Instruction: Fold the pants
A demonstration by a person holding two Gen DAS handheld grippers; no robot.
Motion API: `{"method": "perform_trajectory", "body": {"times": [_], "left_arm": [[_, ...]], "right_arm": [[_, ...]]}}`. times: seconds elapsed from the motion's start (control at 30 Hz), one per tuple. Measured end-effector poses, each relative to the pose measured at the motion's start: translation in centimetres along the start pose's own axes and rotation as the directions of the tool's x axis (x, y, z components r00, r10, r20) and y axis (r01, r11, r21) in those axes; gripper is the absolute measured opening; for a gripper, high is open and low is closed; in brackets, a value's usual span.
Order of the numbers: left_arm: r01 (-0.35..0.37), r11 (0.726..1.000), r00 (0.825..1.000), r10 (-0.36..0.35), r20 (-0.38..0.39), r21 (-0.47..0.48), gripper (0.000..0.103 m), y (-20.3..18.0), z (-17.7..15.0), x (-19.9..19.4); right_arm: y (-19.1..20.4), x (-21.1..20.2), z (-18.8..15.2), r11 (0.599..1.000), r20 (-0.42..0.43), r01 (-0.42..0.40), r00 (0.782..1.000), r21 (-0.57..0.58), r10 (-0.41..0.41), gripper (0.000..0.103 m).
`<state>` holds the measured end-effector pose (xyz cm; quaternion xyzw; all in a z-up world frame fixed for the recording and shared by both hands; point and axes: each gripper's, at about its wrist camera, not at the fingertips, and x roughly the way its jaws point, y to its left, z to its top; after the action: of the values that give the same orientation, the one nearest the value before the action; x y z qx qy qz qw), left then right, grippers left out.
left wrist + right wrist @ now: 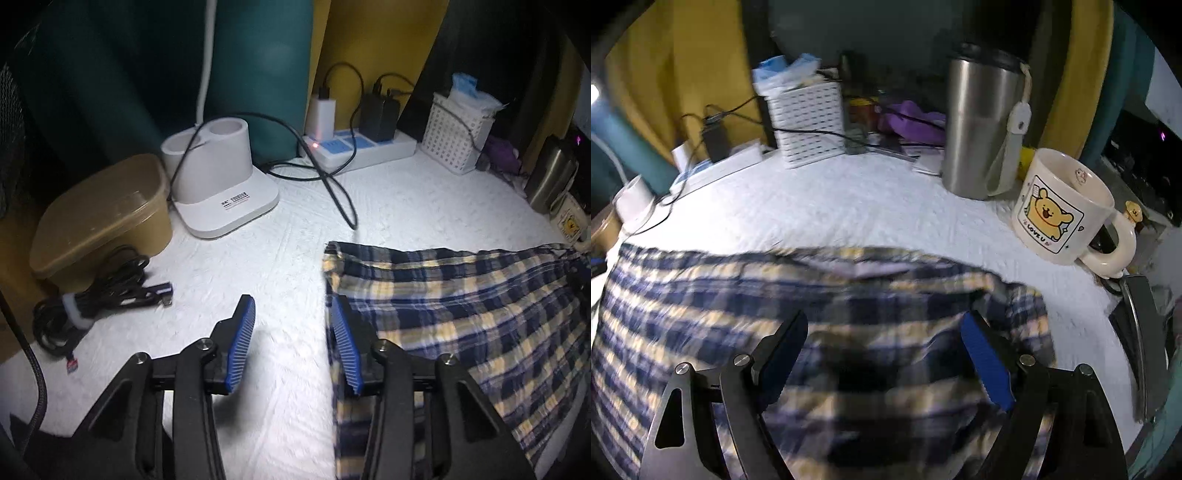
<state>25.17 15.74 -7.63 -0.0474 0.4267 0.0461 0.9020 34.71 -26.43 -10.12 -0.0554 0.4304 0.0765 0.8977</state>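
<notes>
Jaws of the left gripper (291, 321) stand parted, empty, beside the edge of the navy-and-yellow plaid cotton pants (461, 314) lying flat on the white quilted worktop (258, 266). Right gripper (884, 334) gapes wide above them. Soft, light, floppy cloth: pinch corners. Motion blur probably hides the waistband.

Left gripper (291, 317), jaws apart, straddles the plaid pants' (461, 306) edge.
</notes>
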Motion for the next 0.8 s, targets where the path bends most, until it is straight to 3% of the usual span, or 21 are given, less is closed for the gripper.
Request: {"method": "perform_trajectory", "body": {"times": [0.23, 0.43, 0.63, 0.8], "left_arm": [[0.085, 0.995, 0.996, -0.086, 0.016, 0.043, 0.052, -3.4, -1.8, -1.9], [0.148, 0.985, 0.989, -0.144, -0.044, 0.086, 0.052, -7.1, -4.3, -1.7], [0.155, 0.984, 0.984, -0.146, -0.097, 0.086, 0.052, -8.4, -6.5, -0.9], [0.118, 0.989, 0.991, -0.111, -0.076, 0.093, 0.052, -8.3, -7.7, -1.4]], "right_arm": [[1.8, -1.1, -1.9, 1.0, -0.011, -0.016, 1.0, -0.027, 0.015, 0.086], [2.3, -1.7, -3.1, 0.999, -0.02, -0.022, 1.0, -0.037, 0.021, 0.086], [2.8, -1.0, -4.7, 0.995, -0.044, 0.019, 0.999, -0.095, -0.024, 0.086], [2.5, -1.2, -5.7, 0.994, -0.043, 0.019, 0.999, -0.104, -0.023, 0.086]]}}
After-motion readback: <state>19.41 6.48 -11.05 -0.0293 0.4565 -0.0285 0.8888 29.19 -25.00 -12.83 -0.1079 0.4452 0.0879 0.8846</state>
